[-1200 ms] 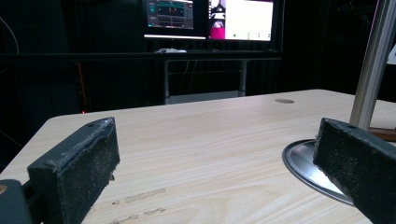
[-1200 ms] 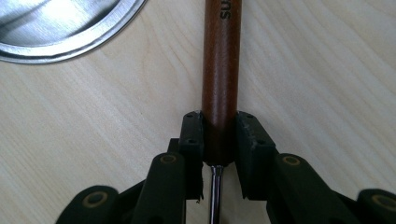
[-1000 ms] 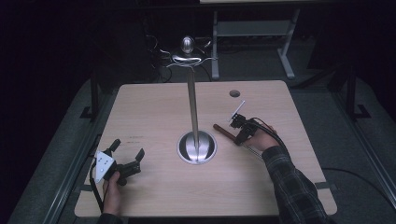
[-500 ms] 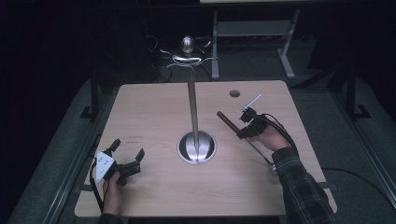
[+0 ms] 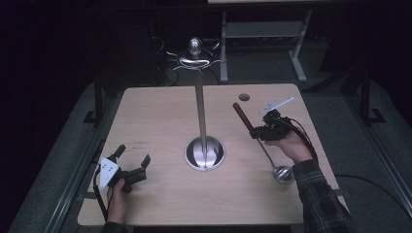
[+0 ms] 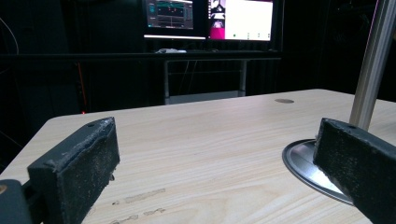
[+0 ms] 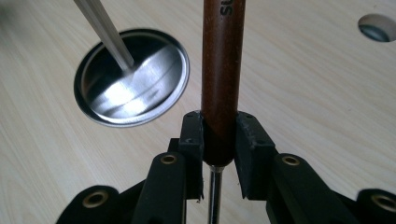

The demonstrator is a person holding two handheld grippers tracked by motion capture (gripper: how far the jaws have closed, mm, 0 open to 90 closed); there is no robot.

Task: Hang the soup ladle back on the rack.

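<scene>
A ladle with a brown wooden handle [image 5: 241, 116] and a steel bowl [image 5: 283, 174] is held at a slant over the right side of the table. My right gripper [image 5: 257, 132] is shut on the lower end of that handle [image 7: 222, 60], and its pads [image 7: 192, 135] press on both sides of the wood. A metal stand rises from the table's middle: a round base [image 5: 205, 153], a thin pole [image 5: 200, 111] and wire hooks [image 5: 195, 58] on top. My left gripper [image 5: 132, 155] rests at the front left, jaws wide open with nothing between them [image 6: 215, 154].
A small round hole [image 5: 244, 97] is set in the wooden table [image 5: 160, 111] behind the ladle. Bright monitors [image 6: 208, 18] and a metal frame stand beyond the far edge. The stand's base [image 6: 303, 158] lies just past my left gripper's right jaw.
My right hand has risen and moved a little right, carrying the ladle. The handle now points up and away, and the bowl has come into view by the wrist. The left gripper has kept still.
</scene>
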